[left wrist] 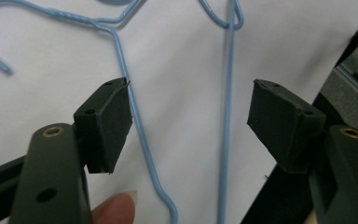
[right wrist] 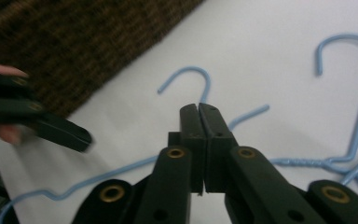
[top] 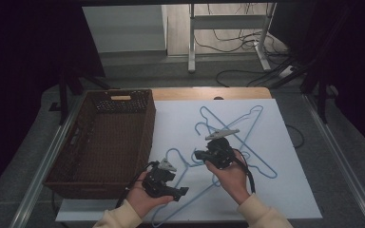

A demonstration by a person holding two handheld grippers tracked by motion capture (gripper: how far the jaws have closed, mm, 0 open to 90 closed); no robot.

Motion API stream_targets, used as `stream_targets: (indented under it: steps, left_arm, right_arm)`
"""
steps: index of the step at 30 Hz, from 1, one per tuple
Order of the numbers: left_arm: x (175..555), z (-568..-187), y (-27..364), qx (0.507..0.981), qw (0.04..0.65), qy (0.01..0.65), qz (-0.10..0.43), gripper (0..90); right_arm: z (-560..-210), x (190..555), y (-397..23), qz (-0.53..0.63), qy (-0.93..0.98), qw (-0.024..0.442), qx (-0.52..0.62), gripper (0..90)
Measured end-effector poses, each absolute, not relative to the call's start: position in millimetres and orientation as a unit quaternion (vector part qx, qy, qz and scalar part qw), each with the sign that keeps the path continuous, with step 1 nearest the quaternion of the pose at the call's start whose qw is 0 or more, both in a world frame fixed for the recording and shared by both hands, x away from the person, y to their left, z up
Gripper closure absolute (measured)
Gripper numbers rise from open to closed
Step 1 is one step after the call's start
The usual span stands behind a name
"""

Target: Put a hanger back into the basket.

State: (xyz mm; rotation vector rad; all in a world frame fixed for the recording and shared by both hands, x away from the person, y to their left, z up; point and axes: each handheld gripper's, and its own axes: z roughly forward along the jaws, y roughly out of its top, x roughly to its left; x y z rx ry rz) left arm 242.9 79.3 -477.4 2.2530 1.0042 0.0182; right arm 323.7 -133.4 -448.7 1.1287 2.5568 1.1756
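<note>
hanger point(left wrist: 140, 130): cut off at bottom edge | left gripper point(right wrist: 42, 123): blurred, cropped at left edge

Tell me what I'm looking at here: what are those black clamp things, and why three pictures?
A person holds a hand-worked two-jaw clamp in each hand: the left gripper and the right gripper. The wide picture comes from a camera above the table; the other two come from small cameras riding on each gripper, looking along its jaws. On the white surface lie several blue wire hangers, tangled together, with a brown woven basket beside them. The right gripper's jaws are pressed shut; whether they pinch a hanger wire is hard to tell. The left gripper's jaws stand apart, with two hanger wires running between them, not yet clamped.
</note>
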Motion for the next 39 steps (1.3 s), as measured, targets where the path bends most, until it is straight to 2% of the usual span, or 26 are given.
stream_targets:
  steps: [1,3,4,10,17,21,28,39]
  left_arm:
    - [240.9,-475.5,82.1,0.858,0.339,0.386,0.010,29.5]
    - [240.6,-474.5,82.9,0.859,0.340,0.384,0.010,29.2]
    - [239.5,-474.3,82.6,0.859,0.341,0.382,0.008,28.4]
    - [237.5,-472.0,84.5,0.859,0.346,0.379,0.010,27.6]
    - [235.9,-471.2,86.1,0.859,0.348,0.375,0.009,27.2]
    - [234.9,-471.7,84.1,0.858,0.350,0.376,0.010,26.9]
    - [235.9,-475.1,81.3,0.862,0.342,0.375,0.008,26.1]
    - [243.0,-484.9,68.5,0.866,0.329,0.377,0.022,26.3]
  right_arm:
    - [-456.5,329.0,-131.9,0.373,0.847,0.046,0.377,83.4]
    - [-459.8,332.3,-129.7,0.367,0.849,0.042,0.377,80.7]
    - [-467.0,339.8,-121.4,0.352,0.854,0.032,0.381,74.2]
    - [-492.4,361.8,-85.7,0.295,0.875,0.030,0.382,71.4]
    - [-504.5,364.9,-64.5,0.240,0.896,0.046,0.372,72.7]
    - [-509.3,361.1,-59.3,0.211,0.903,0.078,0.366,81.6]
    - [-507.1,361.5,-63.0,0.224,0.892,0.080,0.383,86.1]
    - [-466.4,333.0,-100.0,0.325,0.863,0.094,0.375,86.2]
